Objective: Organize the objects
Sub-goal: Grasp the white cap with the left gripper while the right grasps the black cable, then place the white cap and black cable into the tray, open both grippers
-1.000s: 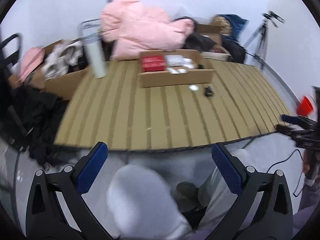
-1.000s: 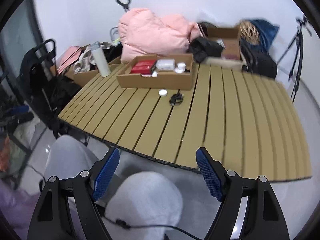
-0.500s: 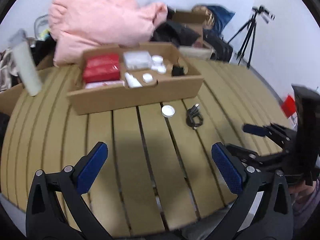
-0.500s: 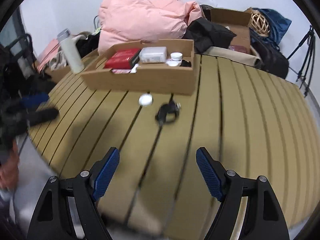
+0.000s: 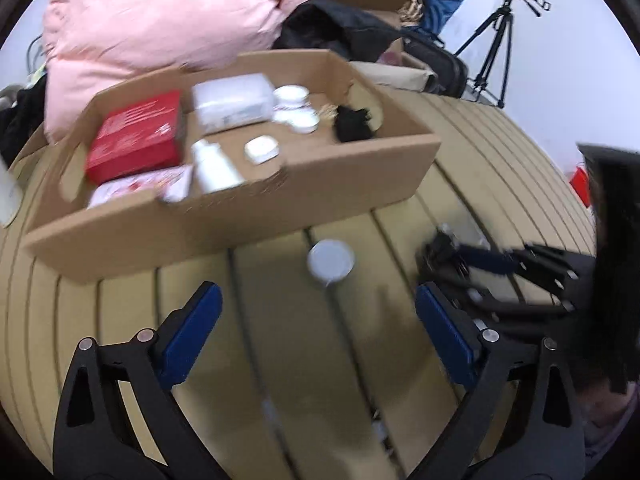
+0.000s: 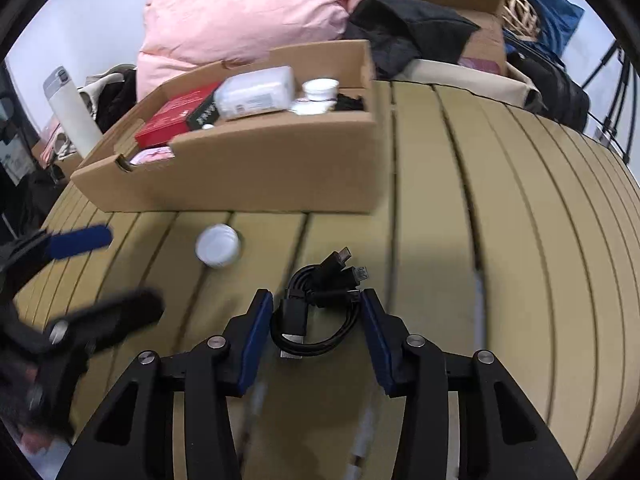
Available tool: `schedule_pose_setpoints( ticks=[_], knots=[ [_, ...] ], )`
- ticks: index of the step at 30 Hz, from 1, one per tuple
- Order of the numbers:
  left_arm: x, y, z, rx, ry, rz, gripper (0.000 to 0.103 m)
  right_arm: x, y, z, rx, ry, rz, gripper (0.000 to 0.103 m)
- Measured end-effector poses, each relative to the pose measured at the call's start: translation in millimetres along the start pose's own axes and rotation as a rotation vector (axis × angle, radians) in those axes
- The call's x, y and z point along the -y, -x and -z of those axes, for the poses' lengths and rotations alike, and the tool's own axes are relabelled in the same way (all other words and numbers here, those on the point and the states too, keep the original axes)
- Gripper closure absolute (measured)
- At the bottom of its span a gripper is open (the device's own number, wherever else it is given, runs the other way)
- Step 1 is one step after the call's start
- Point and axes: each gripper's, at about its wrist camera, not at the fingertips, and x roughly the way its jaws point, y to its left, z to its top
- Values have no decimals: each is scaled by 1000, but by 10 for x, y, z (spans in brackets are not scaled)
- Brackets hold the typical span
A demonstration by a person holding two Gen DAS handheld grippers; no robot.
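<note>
- Both grippers have swept in fast from the near edge of the slatted bench (image 6: 500, 240); a second ago they hung off it over the person's lap, and now they are low above the two loose items.
- The right gripper (image 6: 316, 320) has narrowed since half a second ago. Its blue pads now sit on either side of the coiled black cable (image 6: 316, 312), close to it, but I judge them not yet pressing on it; the cable lies flat on the bench.
- The left gripper (image 5: 316, 336) is spread wide and holds nothing. It points at the small white round lid (image 5: 331, 261), which lies on the bench just ahead of it, near the front wall of the cardboard box (image 5: 240, 216).
- From the right camera the lid (image 6: 218, 246) sits to the left of the cable, a little apart from it.
- The box already holds a red carton (image 5: 136, 136), a white packet (image 5: 232, 100), small white jars (image 5: 294, 98) and a white bottle (image 5: 214, 166).
- My reading: cable and lid are the last strays, and each hand is lined up to lift one into the box.
- The left view is blurred, so motion is not over.
</note>
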Motion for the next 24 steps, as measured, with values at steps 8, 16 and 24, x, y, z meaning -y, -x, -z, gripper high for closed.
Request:
schedule_pose_setpoints(
  ticks=[8,16,24],
  knots=[
    [166,-410,-11,0,-75,-112,60,261,432,243,39,-75,-6,55],
    [82,-254,9,-13,-21,-33,78,98,520,272,58,-61,3,55],
    [-258,1451,208,86,7,-93,78,-131,1350,165,129,52,-90,55]
  ],
)
